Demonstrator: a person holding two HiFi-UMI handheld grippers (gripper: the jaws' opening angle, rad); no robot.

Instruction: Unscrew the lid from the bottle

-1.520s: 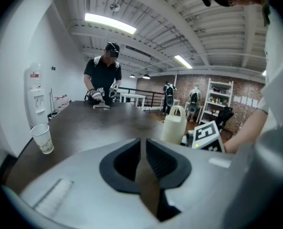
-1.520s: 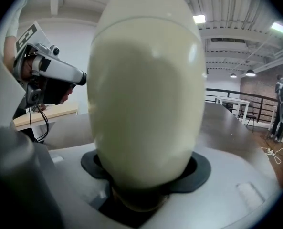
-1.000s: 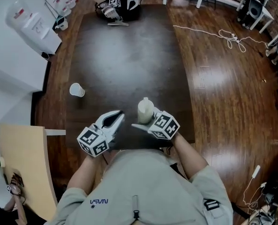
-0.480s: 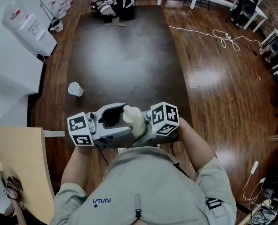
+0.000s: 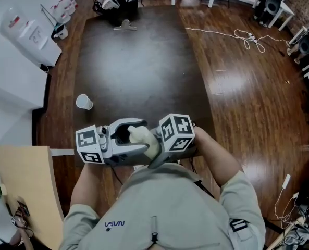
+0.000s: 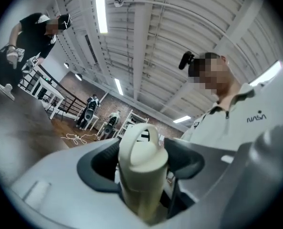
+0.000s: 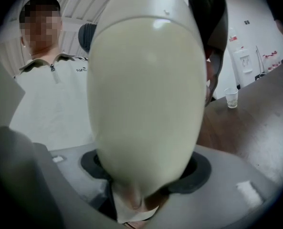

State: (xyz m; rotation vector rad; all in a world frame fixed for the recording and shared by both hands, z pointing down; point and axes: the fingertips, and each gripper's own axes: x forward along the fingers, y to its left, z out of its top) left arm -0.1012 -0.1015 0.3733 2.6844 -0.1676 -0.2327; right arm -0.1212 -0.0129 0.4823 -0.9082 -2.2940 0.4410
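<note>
Two grips shared the bottle (image 7: 146, 89): right gripper (image 7: 146, 168) clamped on its body, left gripper (image 6: 142, 162) just closing onto the lid (image 6: 141, 144) at its top. It would be best twisted squarely, the body held still.

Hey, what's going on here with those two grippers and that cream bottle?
A person is working a gripper in each hand. The right gripper has its jaws clamped on the body of the cream bottle, which is held up in front of the person's chest at the near edge of the dark table. The left gripper has just been closing its jaws, which now grip the lid. The lid is on the bottle, so unscrewing is not yet done.
</note>
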